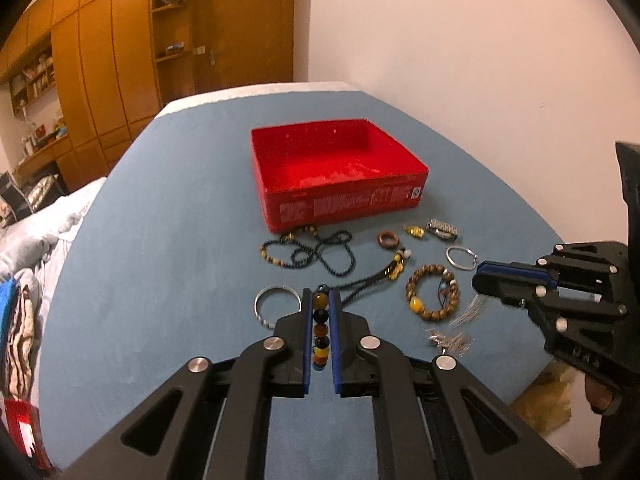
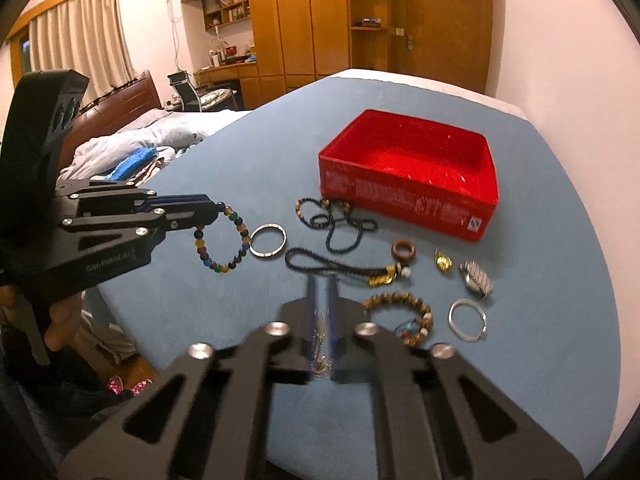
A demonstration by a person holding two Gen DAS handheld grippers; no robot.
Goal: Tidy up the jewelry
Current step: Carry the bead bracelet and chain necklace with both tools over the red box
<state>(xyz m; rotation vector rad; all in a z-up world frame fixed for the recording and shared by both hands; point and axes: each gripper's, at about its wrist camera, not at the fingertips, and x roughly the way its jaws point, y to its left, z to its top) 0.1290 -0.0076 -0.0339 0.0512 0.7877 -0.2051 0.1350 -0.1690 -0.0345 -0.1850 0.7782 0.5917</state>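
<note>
The left gripper (image 1: 321, 300) pinches the limp, light beaded bracelet (image 2: 222, 240) by its strand, short of the red box (image 1: 400, 196); whether the right gripper (image 2: 320, 292) grips anything, I cannot tell

Black tool (image 1: 321, 300), blue pads, silver screws

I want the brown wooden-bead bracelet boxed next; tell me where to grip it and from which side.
Grip the wooden-bead bracelet on its left arc, away from the tassel cord lying on its right side. It lies flat on the blue table, so come down from above, one finger inside the loop and one outside. The right gripper is nearer; the left gripper is shut on the multicolored bracelet.
</note>
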